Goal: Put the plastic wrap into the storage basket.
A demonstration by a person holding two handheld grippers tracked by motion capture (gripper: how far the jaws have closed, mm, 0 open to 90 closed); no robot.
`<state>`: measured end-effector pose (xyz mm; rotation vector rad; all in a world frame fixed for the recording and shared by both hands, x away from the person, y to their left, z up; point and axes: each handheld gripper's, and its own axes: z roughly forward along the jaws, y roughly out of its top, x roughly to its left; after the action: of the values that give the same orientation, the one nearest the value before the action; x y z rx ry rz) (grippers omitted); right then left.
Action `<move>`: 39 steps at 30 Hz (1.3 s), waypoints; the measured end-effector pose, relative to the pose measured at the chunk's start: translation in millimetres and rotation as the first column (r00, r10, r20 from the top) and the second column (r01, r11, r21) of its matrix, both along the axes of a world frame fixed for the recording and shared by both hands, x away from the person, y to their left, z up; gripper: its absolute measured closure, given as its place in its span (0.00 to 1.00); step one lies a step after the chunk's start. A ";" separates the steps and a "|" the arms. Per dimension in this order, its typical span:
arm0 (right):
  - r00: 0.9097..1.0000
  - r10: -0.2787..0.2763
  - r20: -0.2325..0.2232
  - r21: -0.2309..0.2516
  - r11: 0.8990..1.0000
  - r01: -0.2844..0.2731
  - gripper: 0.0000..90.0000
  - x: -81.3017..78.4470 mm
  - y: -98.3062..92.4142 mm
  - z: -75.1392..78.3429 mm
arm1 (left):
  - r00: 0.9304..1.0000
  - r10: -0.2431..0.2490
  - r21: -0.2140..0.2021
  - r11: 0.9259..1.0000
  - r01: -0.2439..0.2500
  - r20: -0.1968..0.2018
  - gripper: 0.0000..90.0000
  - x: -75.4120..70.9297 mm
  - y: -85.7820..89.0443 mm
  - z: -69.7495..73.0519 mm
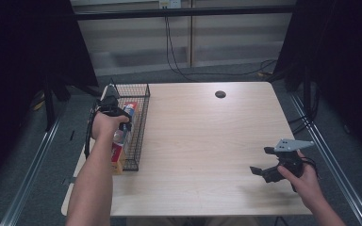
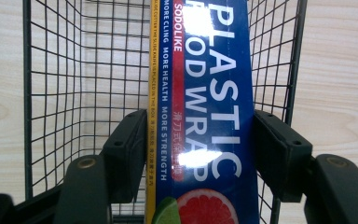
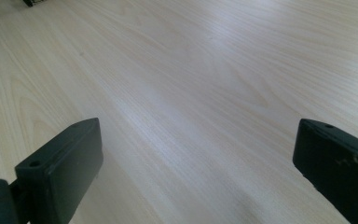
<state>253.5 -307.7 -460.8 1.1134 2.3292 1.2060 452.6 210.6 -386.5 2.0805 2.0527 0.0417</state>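
A long blue plastic wrap box [image 2: 209,93] with white lettering and a grapefruit picture lies lengthwise in a black wire basket [image 2: 74,70]. My left gripper [image 2: 200,149] is shut on the box, one black jaw pressed against each long side. From the high view, the basket [image 1: 141,106] stands at the table's left edge, with the left gripper [image 1: 115,112] over it and the box [image 1: 128,111] poking out past the hand. My right gripper [image 1: 261,160] hovers open over bare table at the front right. Its jaws stand wide apart around nothing in the right gripper view [image 3: 196,163].
The light wooden table [image 1: 202,136] has a round black grommet [image 1: 220,94] near its back edge. Black cables [image 1: 174,56] hang down behind the table. Dark curtains flank both sides, and metal rails run along the floor.
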 end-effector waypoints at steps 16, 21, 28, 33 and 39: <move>1.000 -0.003 0.000 0.002 1.000 0.003 0.01 0.2 -0.6 0.4 | 0.998 0.001 -0.047 0.999 0.002 0.062 0.26 -6.9 5.7 9.6; 1.000 -0.007 0.004 0.005 1.000 0.007 0.01 1.0 -1.4 1.1 | 0.997 -0.029 -0.060 0.998 0.034 0.078 0.21 -8.6 1.5 16.1; 1.000 -0.006 0.004 -0.002 1.000 0.006 0.01 -1.7 -1.7 1.5 | 0.992 -0.064 -0.075 0.995 0.073 0.109 0.18 -13.9 -3.7 28.3; 1.000 -0.011 0.006 0.002 1.000 0.011 0.01 -3.7 -1.8 3.5 | 0.986 -0.090 -0.103 0.989 0.106 0.142 0.17 -21.1 -7.9 37.9; 1.000 -0.006 0.005 -0.004 1.000 0.006 0.01 -3.3 -0.3 3.2 | 0.976 -0.128 -0.127 0.980 0.152 0.178 0.17 -29.3 -15.0 46.7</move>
<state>250.1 -308.1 -457.6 1.1140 2.3225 1.2006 423.3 195.6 -339.7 2.0546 1.7551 0.0479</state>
